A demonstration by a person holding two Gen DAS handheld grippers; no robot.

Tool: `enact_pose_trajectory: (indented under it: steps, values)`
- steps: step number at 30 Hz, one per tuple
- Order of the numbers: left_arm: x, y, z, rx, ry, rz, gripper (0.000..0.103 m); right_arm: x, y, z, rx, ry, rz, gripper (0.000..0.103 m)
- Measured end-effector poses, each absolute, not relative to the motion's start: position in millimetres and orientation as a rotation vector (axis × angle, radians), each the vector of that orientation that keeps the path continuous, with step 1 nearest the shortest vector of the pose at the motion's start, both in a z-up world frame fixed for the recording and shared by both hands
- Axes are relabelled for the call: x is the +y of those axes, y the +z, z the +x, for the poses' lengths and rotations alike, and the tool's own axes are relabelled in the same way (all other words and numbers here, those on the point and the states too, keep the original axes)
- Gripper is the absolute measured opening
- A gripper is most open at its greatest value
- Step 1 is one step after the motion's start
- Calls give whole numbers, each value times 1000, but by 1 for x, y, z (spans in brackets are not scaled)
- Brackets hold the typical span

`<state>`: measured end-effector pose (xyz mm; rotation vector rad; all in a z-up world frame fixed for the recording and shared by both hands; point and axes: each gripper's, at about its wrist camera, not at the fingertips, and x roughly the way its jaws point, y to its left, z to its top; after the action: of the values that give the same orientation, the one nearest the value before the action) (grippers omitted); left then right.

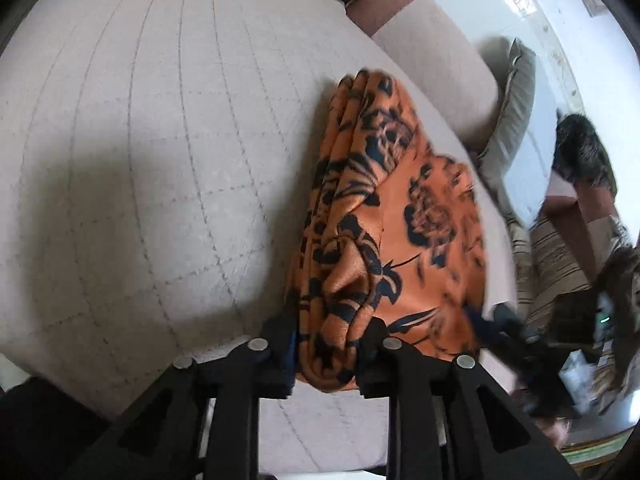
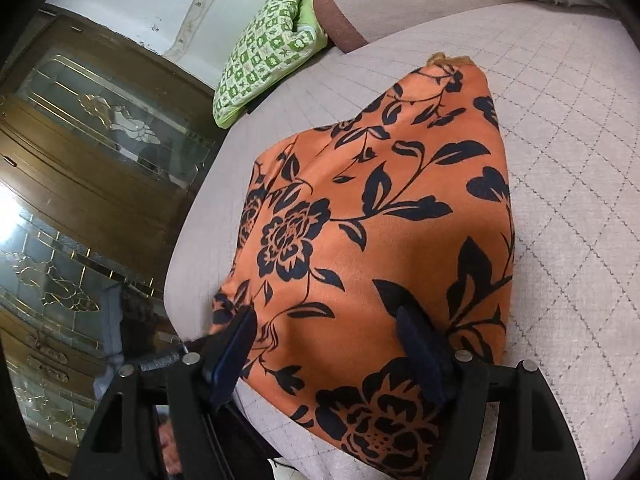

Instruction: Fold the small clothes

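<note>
Pinching bunched orange floral cloth (image 1: 384, 220): left gripper (image 1: 328, 344) | right gripper (image 2: 332, 344) fingers spread | quilted beige cushion (image 1: 140, 140)

Loads of bare quilted cushion (image 1: 140, 140) left of the orange floral cloth (image 1: 384, 216), easy to pass there. Its right side is tight: sofa armrest (image 1: 436, 64), grey pillow (image 1: 516, 108). Green checked pillow (image 2: 264, 56) blocks the far corner beyond the cloth
</note>
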<state>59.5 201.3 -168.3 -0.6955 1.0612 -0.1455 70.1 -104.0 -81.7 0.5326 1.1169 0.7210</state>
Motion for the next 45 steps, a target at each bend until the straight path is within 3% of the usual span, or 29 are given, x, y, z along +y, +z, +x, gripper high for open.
enact_pose_trajectory:
  steps: [2,3,4,6,9,10,11,12,13,15,17,18,19,21,22,25,26,29,30,31,33,36,38,39,41,43,45]
  values:
    - [200,-140,56,970,-126,-634,30,-105,-82,70,1117,724,538,76]
    - [200,-130,58,934,-136,-619,48,-106,-83,70,1116,729,541,76]
    - [201,-117,64,889,-160,-606,77,-107,-83,70,1115,733,544,76]
    - [204,-106,87,843,-186,-587,97,-108,-83,70,1114,737,551,76]
    - [208,-132,136,961,-199,-598,96,-108,-83,69,1116,743,557,76]
    - [207,-148,150,1026,-215,-612,84,-109,-83,69,1116,746,561,76]
    - [205,-170,164,1123,-215,-620,63,-109,-83,70,1117,750,566,76]
    - [203,-183,166,1162,-266,-682,31,-110,-83,70,1119,758,572,76]
    - [209,-183,163,1134,-278,-747,24,-112,-83,69,1121,757,573,76]
    - [195,-147,148,1005,-287,-556,19,-114,-84,70,1119,768,581,76]
    - [174,-136,138,953,-267,-398,21,-113,-85,69,1116,768,576,76]
    - [173,-147,144,1012,-232,-408,24,-113,-85,70,1116,771,579,76]
    - [180,-165,150,1086,-223,-470,38,-113,-85,71,1118,774,580,76]
    - [194,-167,153,1103,-210,-585,50,-113,-85,71,1123,776,573,76]
    - [194,-157,154,1098,-186,-577,65,-113,-85,71,1123,778,577,76]
    - [192,-130,162,985,-195,-492,87,-116,-87,72,1120,787,593,76]
    - [195,-127,169,964,-224,-490,90,-117,-87,72,1118,790,596,76]
    - [202,-138,204,1010,-289,-559,92,-118,-88,72,1115,792,592,76]
    - [205,-151,216,1061,-292,-597,86,-118,-88,72,1116,792,592,76]
    - [207,-167,223,1110,-303,-637,26,-119,-88,73,1119,791,595,76]
    - [218,-178,226,1129,-347,-751,17,-120,-88,73,1122,794,598,76]
    - [190,-140,205,944,-378,-511,19,-122,-89,72,1111,797,597,76]
    - [190,-165,217,1058,-303,-518,23,-122,-90,72,1107,799,605,76]
    - [200,-185,222,1115,-291,-597,35,-122,-89,72,1106,799,607,76]
    - [213,-187,220,1098,-308,-743,37,-122,-88,71,1104,792,609,76]
    - [209,-160,209,1036,-214,-634,65,-124,-88,69,1094,794,616,76]
    - [206,-139,193,954,-204,-554,79,-127,-87,67,1082,797,631,76]
